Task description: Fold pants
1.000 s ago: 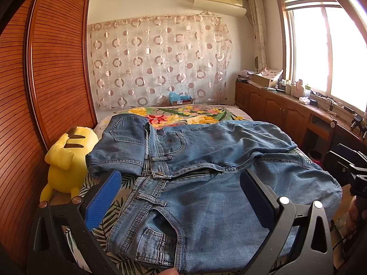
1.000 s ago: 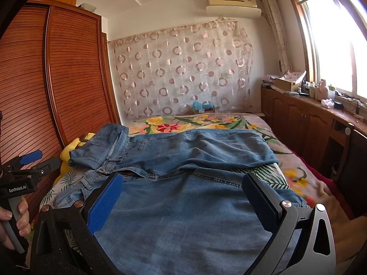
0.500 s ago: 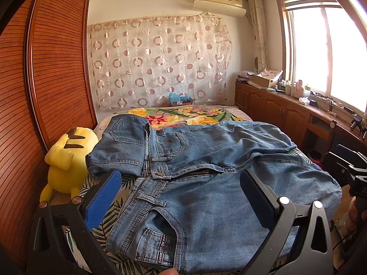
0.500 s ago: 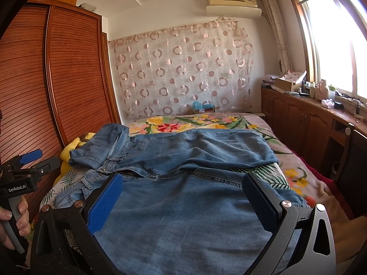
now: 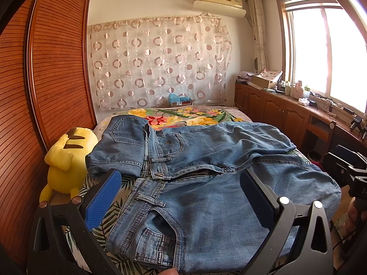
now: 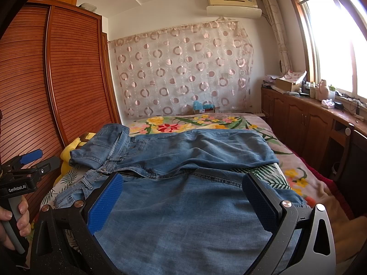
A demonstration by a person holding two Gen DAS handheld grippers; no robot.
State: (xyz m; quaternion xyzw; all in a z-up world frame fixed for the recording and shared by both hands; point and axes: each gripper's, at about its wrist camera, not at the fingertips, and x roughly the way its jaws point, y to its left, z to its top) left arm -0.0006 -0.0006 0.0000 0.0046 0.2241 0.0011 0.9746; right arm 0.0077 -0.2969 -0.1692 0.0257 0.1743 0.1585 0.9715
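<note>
No visible change across the last second: both views match the earlier frames, neither gripper has shifted, and the jeans lie exactly as they did. I read this as a pause before the first grasp, so the fold proper looks not yet begun. The left gripper is spread wide, holding nothing, poised over the near waistband and pocket corner. The right gripper is likewise spread and empty, above the near leg panel. The jeans sit on the bed, over its floral cover, with a yellow plush toy just beside the waist end, against the wardrobe. Long axis runs across the bed, left to right in both views: waistband and fly point left toward the wardrobe, legs run right toward the window side. The far leg lies roughly parallel behind the near one, and a section at the far left is already turned over, back pocket up. My judgement: the next grasp needs waistband on my left, leg end on my right.
</note>
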